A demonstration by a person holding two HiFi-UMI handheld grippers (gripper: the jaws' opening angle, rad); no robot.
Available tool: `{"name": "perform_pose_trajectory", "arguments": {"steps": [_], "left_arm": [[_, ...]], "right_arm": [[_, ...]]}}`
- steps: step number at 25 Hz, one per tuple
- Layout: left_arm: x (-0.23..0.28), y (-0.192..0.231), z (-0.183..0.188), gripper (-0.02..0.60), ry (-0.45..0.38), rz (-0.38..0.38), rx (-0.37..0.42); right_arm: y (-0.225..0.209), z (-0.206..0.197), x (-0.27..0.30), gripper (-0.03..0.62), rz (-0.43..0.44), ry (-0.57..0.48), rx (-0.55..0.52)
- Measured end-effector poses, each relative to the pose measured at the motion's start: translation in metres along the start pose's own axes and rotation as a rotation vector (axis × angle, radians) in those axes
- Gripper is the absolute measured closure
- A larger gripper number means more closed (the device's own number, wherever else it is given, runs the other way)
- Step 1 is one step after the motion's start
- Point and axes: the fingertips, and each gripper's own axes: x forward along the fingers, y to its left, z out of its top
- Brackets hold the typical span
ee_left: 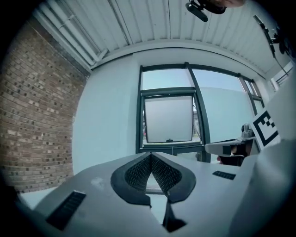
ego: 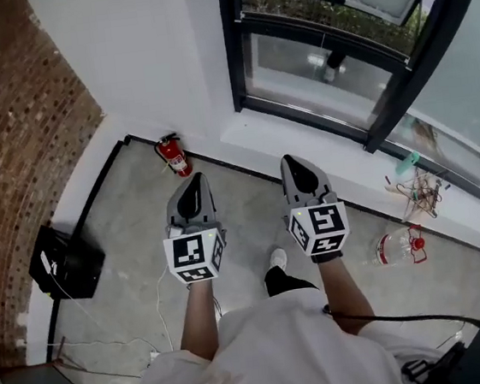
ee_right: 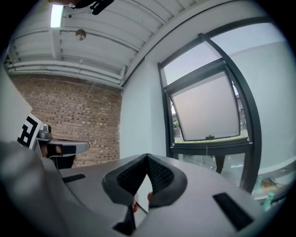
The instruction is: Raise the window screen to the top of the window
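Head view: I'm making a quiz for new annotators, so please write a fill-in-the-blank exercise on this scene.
The fire extinguisher is coloured ____. The wall at the head view's left is built of ____. The left tongs and the right tongs each have jaws that are ____ and empty.
Missing words: red; brick; shut.

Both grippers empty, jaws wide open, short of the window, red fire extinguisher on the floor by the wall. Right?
Not open: the left gripper and right gripper are shut, jaw tips meeting, as both gripper views show. The rest holds.
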Motion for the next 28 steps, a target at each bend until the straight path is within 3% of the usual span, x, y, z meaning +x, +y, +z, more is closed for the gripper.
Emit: {"name": "perform_pose_trajectory", "arguments": {"steps": [8,17,22,28], "left_arm": [[0.166,-0.050,0.012,0.580,-0.007,-0.171,0.018],[0.300,-0.106,-0.026,0.580,0.046,-0.354,-0.025],[0.416,-0.117,-0.041,0.581,0.021,-0.486,-0.029],[0.545,-0.121,-0.010,0.580,-0.050,-0.641,-0.022]], "right_arm": [[-0.151,0.007,0.057,0.599,-0.200,-0.013,0.058],[-0.232,-0.029,0.127,0.599,-0.278,0.068,0.078],[-0.290,-0.048,0.205,0.599,-0.373,0.093,0.072],[-0.362,-0.010,0.308,0.599,-0.476,0.066,0.028]]}}
